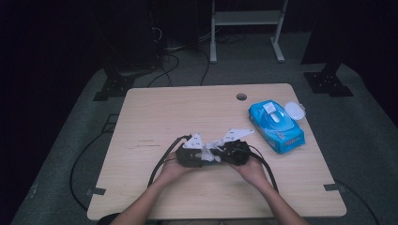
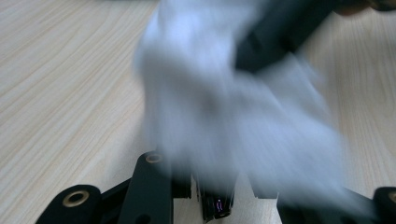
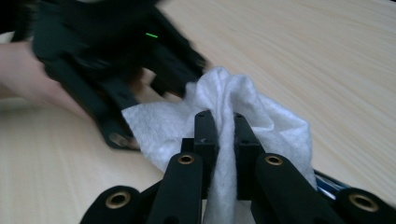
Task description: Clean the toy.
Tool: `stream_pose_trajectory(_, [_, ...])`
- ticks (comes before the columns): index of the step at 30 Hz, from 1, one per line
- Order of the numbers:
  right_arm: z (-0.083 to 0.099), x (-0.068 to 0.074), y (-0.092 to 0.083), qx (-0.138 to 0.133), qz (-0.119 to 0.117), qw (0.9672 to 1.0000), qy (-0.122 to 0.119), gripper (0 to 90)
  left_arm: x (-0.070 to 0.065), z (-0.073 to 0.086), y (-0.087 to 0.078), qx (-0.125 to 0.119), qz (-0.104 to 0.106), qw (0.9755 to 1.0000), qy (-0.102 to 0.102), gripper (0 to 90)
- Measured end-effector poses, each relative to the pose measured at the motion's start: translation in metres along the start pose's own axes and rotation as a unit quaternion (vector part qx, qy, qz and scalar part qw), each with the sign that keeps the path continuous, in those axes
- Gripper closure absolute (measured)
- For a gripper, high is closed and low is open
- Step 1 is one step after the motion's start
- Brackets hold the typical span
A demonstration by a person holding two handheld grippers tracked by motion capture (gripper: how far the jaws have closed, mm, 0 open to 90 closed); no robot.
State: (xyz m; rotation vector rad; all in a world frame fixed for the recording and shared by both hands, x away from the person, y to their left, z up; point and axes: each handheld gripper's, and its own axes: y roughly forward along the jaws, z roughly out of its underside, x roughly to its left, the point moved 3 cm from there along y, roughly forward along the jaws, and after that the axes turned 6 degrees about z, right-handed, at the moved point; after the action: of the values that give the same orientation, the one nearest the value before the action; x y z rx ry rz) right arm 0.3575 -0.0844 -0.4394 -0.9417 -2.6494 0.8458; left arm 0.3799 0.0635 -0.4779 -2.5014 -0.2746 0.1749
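A pale wooden table [image 1: 155, 117] stands in a dark room, with cables trailing over the grey floor behind it. In the high view, a blue wipes packet [image 1: 276, 126] lies towards the table's far right. Near and left of the packet, the left gripper [image 1: 202, 156] and right gripper [image 1: 219, 153] meet tip to tip, a white wipe [image 1: 210, 151] bunched between them.

In the left gripper view, the wipe [image 2: 233, 121] is a blurred white mass just above the jaws, which are clenched on its lower edge; the right gripper [image 2: 275, 39] reaches into it from above.

In the right gripper view, the jaws are clamped on a fold of the wipe [image 3: 233, 100], and the left gripper [image 3: 189, 77] bites its far side.
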Motion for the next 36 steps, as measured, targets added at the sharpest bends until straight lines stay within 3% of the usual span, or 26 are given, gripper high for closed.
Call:
stream_pose_trajectory(2, [-0.004,0.008,0.005,0.004,0.012,0.9997,-0.023,83.5,0.000,0.000,-0.001,0.002,-0.001,1.0000,0.000,65.9])
stream_pose_trajectory(4, [-0.005,0.005,0.005,0.003,0.015,0.9996,-0.022,83.5,0.001,0.001,-0.003,0.004,0.000,1.0000,0.001,66.0])
stream_pose_trajectory(7, [0.000,-0.007,-0.001,0.002,0.031,0.9993,-0.019,83.5,0.000,0.001,-0.003,0.004,-0.001,1.0000,0.003,66.1])
stream_pose_trajectory(10, [0.007,-0.024,-0.013,0.010,0.072,0.9972,-0.019,83.5,0.000,0.001,-0.003,0.004,-0.001,1.0000,0.002,66.2])
stream_pose_trajectory(11, [0.012,-0.033,-0.018,0.018,0.100,0.9943,-0.030,83.5,0.000,0.001,-0.004,0.004,0.000,1.0000,0.002,66.2])
stream_pose_trajectory(12, [0.016,-0.041,-0.022,0.013,0.107,0.9940,-0.020,83.5,0.000,0.001,-0.004,0.004,0.000,1.0000,0.002,66.2])
stream_pose_trajectory(14, [0.023,-0.056,-0.031,0.003,0.101,0.9947,0.019,83.5,0.000,0.001,-0.003,0.005,0.000,1.0000,0.001,66.3])
stream_pose_trajectory(15, [0.027,-0.062,-0.035,0.000,0.111,0.9935,0.024,83.5,0.000,0.001,-0.003,0.004,-0.001,1.0000,0.001,66.3])
stream_pose_trajectory(17, [0.032,-0.069,-0.041,-0.006,0.110,0.9930,0.042,83.5,0.000,0.001,-0.003,0.005,-0.001,1.0000,0.001,66.3])
stream_pose_trajectory(20, [0.034,-0.073,-0.045,-0.002,0.125,0.9911,0.046,83.5,0.000,0.001,-0.003,0.008,-0.001,1.0000,0.003,66.3])
stream_pose_trajectory(25, [0.037,-0.075,-0.043,-0.001,0.117,0.9911,0.063,83.5,0.002,0.001,-0.007,0.012,0.002,0.9999,0.004,66.3])
stream_pose_trajectory(30, [0.032,-0.065,-0.040,-0.013,0.087,0.9942,0.061,83.4,0.003,0.001,-0.009,0.017,0.004,0.9998,-0.003,65.8])
stream_pose_trajectory(33, [0.030,-0.064,-0.039,-0.010,0.091,0.9946,0.049,83.4,0.004,-0.003,-0.007,0.012,0.003,0.9999,-0.008,58.2])
stream_pose_trajectory(36, [0.034,-0.073,-0.041,-0.007,0.101,0.9928,0.064,83.4,0.002,-0.009,-0.003,0.014,-0.003,0.9999,-0.008,53.9])
